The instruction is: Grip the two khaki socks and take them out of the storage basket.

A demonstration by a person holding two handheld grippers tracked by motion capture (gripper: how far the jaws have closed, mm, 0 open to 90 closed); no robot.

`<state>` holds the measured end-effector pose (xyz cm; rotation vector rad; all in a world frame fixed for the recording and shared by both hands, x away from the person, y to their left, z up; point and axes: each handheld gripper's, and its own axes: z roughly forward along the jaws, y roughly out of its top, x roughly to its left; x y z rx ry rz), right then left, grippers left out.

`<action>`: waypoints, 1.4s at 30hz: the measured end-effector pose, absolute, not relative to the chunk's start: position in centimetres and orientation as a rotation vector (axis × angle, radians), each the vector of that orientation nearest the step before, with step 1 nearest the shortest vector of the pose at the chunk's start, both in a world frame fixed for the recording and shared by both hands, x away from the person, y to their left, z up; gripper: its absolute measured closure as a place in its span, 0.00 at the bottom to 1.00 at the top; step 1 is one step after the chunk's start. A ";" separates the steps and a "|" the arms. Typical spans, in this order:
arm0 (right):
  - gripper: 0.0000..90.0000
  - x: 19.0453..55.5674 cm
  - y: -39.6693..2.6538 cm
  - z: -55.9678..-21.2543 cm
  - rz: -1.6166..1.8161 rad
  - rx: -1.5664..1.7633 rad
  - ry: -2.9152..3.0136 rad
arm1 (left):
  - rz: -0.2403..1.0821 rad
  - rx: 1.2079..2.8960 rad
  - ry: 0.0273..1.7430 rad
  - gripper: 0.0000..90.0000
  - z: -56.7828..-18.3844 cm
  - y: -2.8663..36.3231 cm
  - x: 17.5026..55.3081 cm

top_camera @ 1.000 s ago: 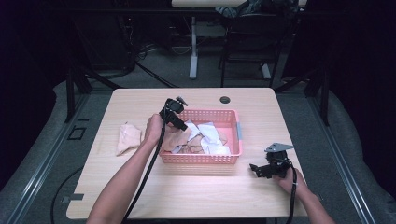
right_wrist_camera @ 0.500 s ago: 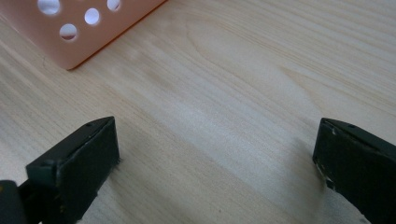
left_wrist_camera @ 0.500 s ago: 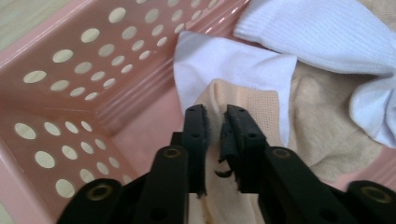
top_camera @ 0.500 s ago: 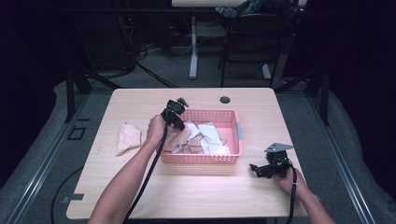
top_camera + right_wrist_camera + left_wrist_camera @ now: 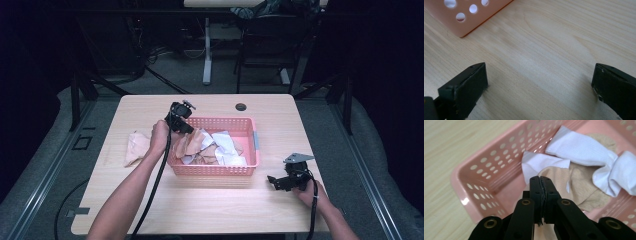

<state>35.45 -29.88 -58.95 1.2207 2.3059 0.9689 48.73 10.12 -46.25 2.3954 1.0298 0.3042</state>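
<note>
One beige sock (image 5: pixel 136 146) lies left of the basket (image 5: pixel 255 142); left gripper (image 5: pixel 541 185) pinches another beige one (right gripper (image 5: pixel 537 85) gapes, idle); several remain.

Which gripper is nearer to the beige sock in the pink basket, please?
Left. The left gripper is over the basket, its jaws shut on the beige sock. The right gripper rests on the table, outside the basket's near right corner, jaws open.
</note>
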 end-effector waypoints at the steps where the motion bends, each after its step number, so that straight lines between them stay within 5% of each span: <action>1: 0.00 35.5 -29.9 -59.0 0.969 1.220 2.307 | 0.309 2.389 1.017 0.98 -45.9 10.2 48.5; 42: 0.00 35.5 -29.8 -59.0 0.969 1.224 2.303 | 0.498 2.248 0.890 0.98 -34.9 14.5 44.4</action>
